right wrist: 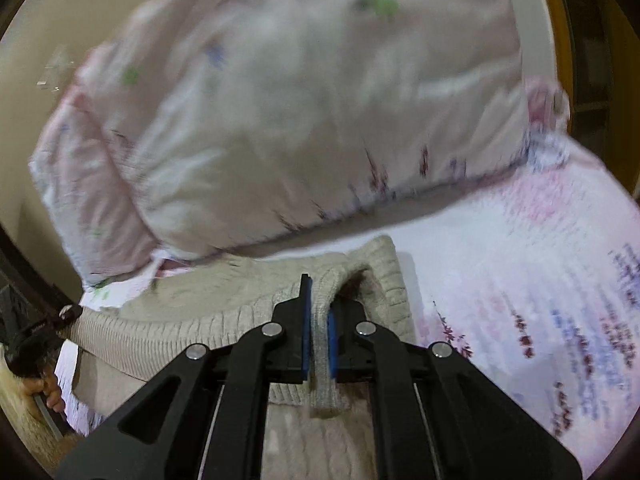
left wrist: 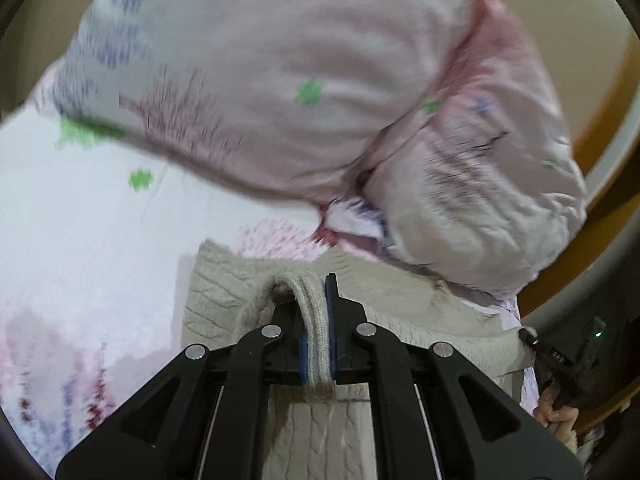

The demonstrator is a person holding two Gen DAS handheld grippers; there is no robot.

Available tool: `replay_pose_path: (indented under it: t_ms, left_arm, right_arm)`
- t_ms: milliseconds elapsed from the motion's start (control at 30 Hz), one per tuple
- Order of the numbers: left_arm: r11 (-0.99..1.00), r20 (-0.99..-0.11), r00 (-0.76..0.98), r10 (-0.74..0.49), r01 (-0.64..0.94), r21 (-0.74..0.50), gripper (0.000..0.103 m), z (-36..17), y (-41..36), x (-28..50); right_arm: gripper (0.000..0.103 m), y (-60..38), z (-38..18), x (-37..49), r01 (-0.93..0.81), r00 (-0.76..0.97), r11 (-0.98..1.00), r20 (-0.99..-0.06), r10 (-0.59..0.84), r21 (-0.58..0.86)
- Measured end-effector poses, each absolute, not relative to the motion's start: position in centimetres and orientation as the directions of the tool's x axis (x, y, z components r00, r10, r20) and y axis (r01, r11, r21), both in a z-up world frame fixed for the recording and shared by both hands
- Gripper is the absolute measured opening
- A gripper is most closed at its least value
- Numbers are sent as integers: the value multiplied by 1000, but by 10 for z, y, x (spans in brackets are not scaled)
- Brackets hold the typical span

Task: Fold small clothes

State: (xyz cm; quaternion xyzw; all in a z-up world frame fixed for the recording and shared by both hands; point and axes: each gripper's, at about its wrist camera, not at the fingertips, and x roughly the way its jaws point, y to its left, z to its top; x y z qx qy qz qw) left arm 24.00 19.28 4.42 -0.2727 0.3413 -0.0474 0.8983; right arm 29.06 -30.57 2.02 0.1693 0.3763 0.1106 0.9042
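two grippers are engaged on one garment. we hold the left gripper (left wrist: 318, 320) with its blue-padded fingers (left wrist: 331, 320) pressed together on a ribbed edge of the beige knit sweater (left wrist: 224, 292); the pinched band runs back between the pads and hangs out behind them. in the left wrist view the sweater spreads below and to both sides of the gripper, its cable-knit body passing under the black linkage.

we hold the right gripper (right wrist: 318, 320) in the same manner, its fingers (right wrist: 306, 320) clamped on another ribbed fold of the same sweater (right wrist: 180, 320). in the right wrist view the garment extends to the left of the gripper, with a rounded, rolled portion just right of the fingertips.

the sweater lies on a bedsheet (left wrist: 80, 220) printed with pink and purple flower sprigs and green marks, also visible at right in the right wrist view (right wrist: 540, 280). a pink quilt (left wrist: 280, 80) with the same kind of print is bunched just beyond the sweater and fills the upper part of both views (right wrist: 300, 120); both pictures are blurred there.

at the far edge of each view we see the opposite gripper: the right one at lower right of the left wrist view (left wrist: 560, 356), the left one at lower left of the right wrist view (right wrist: 36, 332).
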Motion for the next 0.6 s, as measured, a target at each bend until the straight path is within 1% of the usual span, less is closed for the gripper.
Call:
replay_pose_path:
  t_ms: [67, 133, 167, 200, 267, 300, 367, 433, 500, 567, 600]
  left_arm:
    - [825, -611, 736, -290, -132, -550, 6, 27, 199, 250]
    - [799, -616, 721, -316, -147, -583, 6, 16, 203, 253]
    - [786, -614, 715, -333, -149, -600, 6, 12, 205, 254]
    - [778, -613, 711, -344, -150, -611, 6, 11, 206, 254]
    - [752, -607, 702, -372, -155, -640, 6, 9, 209, 254]
    - [739, -605, 697, -385, -160, -655, 7, 8, 210, 255]
    - [709, -594, 693, -408, -169, -684, 7, 7, 212, 258]
    - [685, -581, 693, -427, -171, -708, 7, 6, 214, 262]
    - [649, -563, 697, -445, -182, -739, 7, 3, 217, 267]
    - [593, -540, 698, -469, -204, -779, 7, -3, 221, 272]
    - [575, -533, 699, -477, -210, -791, 7, -5, 222, 274]
  right_arm:
    - [6, -307, 4, 303, -43, 655, 912, -678, 333, 407]
    - [7, -307, -4, 309, -35, 630, 904, -693, 352, 427]
    - [11, -307, -6, 311, -38, 617, 896, -694, 370, 443]
    - [11, -309, -5, 312, -42, 609, 888, -693, 387, 458]
    - [22, -311, -3, 312, -55, 596, 866, -679, 428, 498]
    - [22, -312, -1, 313, -66, 591, 849, -666, 456, 523]
    - [8, -313, 1, 317, -73, 590, 840, -655, 472, 538]
    - [8, -316, 0, 325, -43, 582, 828, -660, 476, 559]
    - [8, -320, -8, 336, 5, 565, 786, -650, 508, 618]
    - [12, -325, -15, 345, 54, 556, 749, -643, 527, 661]
    - [16, -328, -20, 350, 85, 552, 715, -630, 546, 694]
